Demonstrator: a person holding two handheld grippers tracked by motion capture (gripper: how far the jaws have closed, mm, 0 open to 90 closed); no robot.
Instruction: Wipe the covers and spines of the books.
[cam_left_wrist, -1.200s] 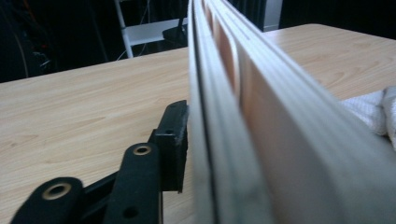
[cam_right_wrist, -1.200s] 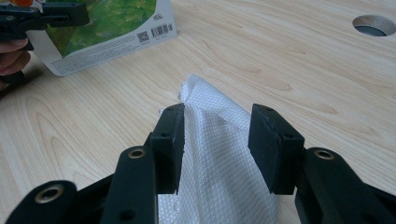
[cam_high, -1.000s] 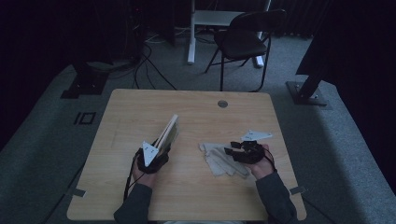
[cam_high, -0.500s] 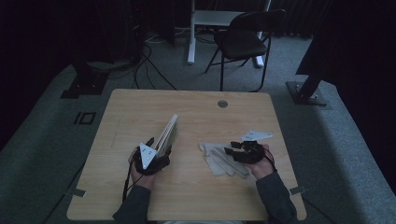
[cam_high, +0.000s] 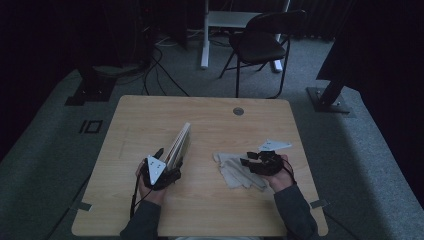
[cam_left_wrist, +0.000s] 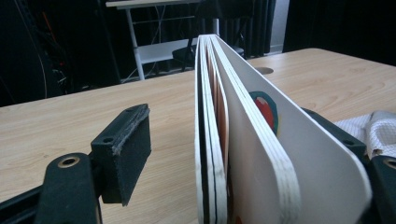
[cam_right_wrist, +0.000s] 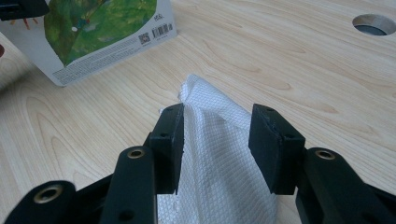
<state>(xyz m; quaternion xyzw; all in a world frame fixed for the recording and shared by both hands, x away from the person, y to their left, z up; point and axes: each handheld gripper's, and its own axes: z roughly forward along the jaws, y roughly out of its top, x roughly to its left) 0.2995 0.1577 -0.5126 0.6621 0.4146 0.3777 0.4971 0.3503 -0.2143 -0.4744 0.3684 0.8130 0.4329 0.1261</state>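
board book (cam_left_wrist: 243, 140) is being stood on edge on the wooden table (cam_high: 210, 115), just left of the white cloth (cam_high: 235, 170), between the spread jaws of the left gripper (cam_high: 167, 162), which have just been opening; one pad stands clear of it, the other is hidden behind the cover, so tipping is being risked, since nothing firm is seen bracing it. the cloth is being bunched between the part-spread jaws of the right gripper (cam_right_wrist: 217, 135), though pad contact is hard to make out.
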